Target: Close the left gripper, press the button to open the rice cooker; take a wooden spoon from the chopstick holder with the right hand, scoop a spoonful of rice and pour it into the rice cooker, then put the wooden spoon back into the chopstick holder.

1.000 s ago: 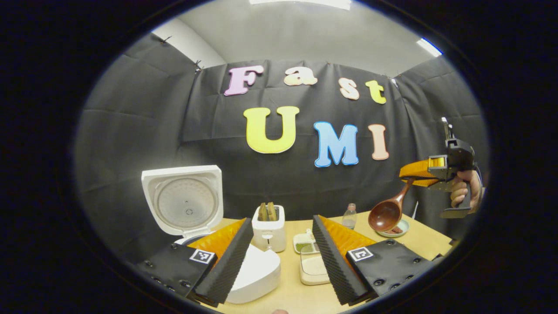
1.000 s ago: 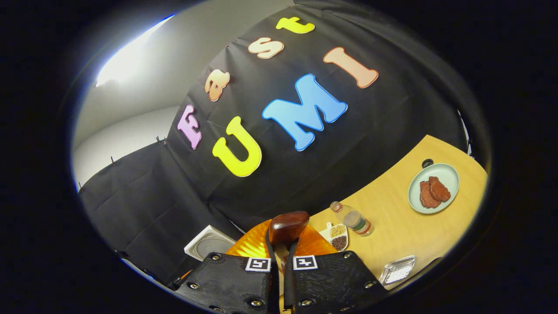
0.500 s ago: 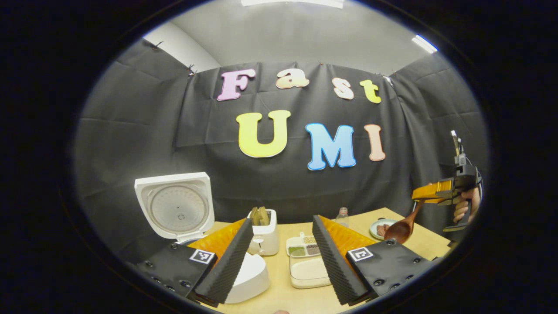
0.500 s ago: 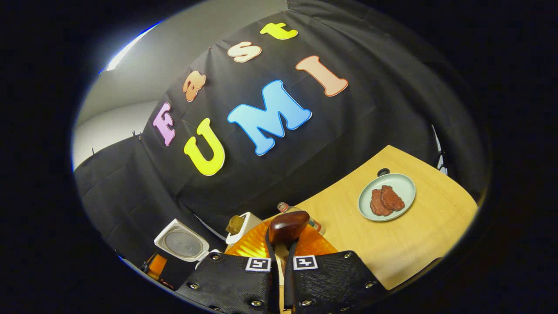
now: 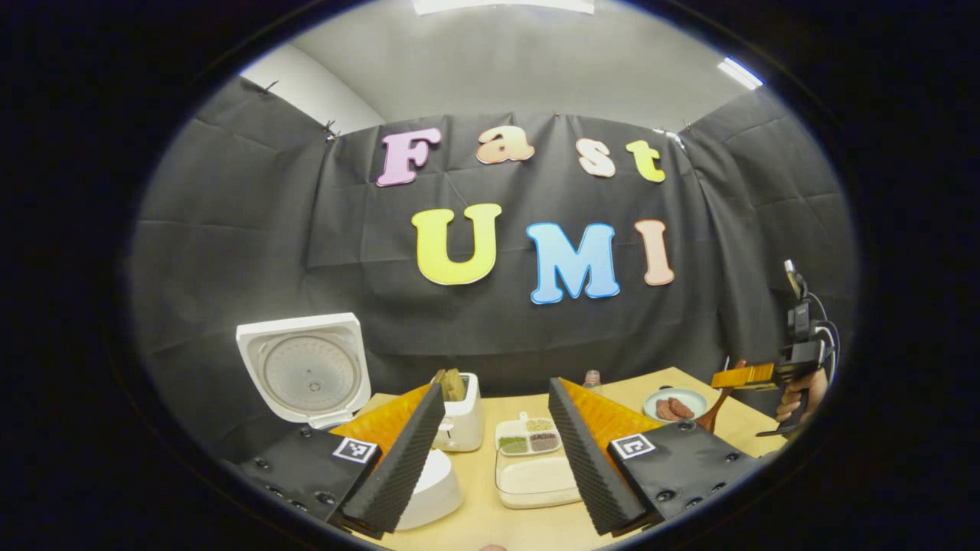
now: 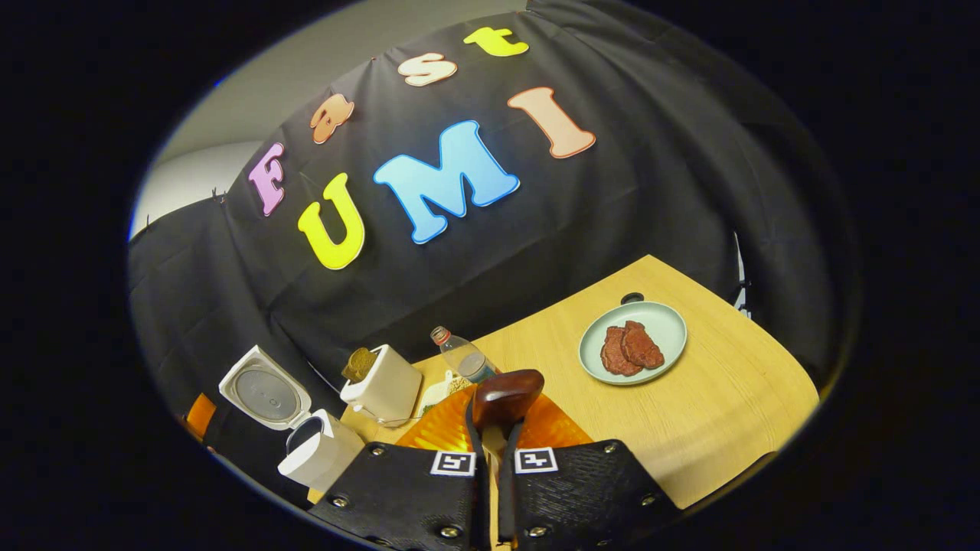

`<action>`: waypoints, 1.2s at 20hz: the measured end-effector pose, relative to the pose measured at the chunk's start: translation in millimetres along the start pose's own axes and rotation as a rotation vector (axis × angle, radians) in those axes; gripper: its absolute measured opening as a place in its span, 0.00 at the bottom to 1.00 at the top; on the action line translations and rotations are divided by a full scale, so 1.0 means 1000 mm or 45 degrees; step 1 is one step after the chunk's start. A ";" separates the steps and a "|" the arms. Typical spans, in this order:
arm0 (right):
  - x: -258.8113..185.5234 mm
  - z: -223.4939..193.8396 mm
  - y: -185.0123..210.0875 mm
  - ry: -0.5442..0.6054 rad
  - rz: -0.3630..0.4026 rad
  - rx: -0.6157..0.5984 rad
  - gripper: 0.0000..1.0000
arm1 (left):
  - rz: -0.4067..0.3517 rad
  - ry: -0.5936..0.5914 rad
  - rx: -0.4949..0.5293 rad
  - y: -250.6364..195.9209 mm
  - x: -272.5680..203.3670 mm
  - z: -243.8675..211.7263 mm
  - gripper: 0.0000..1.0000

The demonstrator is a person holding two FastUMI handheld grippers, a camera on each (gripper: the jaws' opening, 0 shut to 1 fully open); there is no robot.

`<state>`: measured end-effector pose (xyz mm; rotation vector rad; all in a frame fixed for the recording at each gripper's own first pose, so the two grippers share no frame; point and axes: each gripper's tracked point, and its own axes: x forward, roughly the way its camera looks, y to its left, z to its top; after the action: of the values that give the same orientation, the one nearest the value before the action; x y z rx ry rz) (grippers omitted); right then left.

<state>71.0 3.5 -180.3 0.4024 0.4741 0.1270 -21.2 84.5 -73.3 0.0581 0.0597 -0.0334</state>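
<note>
My right gripper (image 6: 490, 451), clamped on the wooden spoon (image 6: 505, 396), has dropped rightward, away from the open rice cooker (image 5: 302, 375). My left gripper (image 5: 498, 448) stays wide, empty. Judged: returning the spoon.

Right gripper (image 6: 494, 451) fingers clamped on dark brown wooden spoon (image 6: 505, 394). Beyond: white rice cooker (image 6: 306, 440), lid up; pale green plate (image 6: 662, 321) on light wooden table (image 6: 735, 413).

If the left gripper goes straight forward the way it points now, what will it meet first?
Probably the white tray low between its open tongs, with the small seed dish just behind it. The toaster and rice cooker lie to the left. Depth is hard to judge here.
</note>
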 end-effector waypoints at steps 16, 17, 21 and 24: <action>0.045 -0.084 -0.021 0.151 -0.176 -0.157 0.08 | 0.080 0.036 0.008 0.014 -0.029 -0.009 0.92; 0.041 -0.084 -0.024 0.152 -0.175 -0.189 0.18 | 0.078 0.033 0.009 0.013 -0.030 -0.009 0.92; 0.004 -0.064 -0.046 0.066 -0.261 -0.267 0.92 | 0.076 0.004 0.008 0.012 -0.028 -0.004 0.92; -0.038 -0.022 -0.035 -0.111 -0.292 -0.383 0.98 | 0.041 -0.001 -0.021 0.008 -0.020 -0.005 0.92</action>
<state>28.3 -28.4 -197.0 0.0573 0.4040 -0.0417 -40.8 93.5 -76.8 0.0426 0.0584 -0.0004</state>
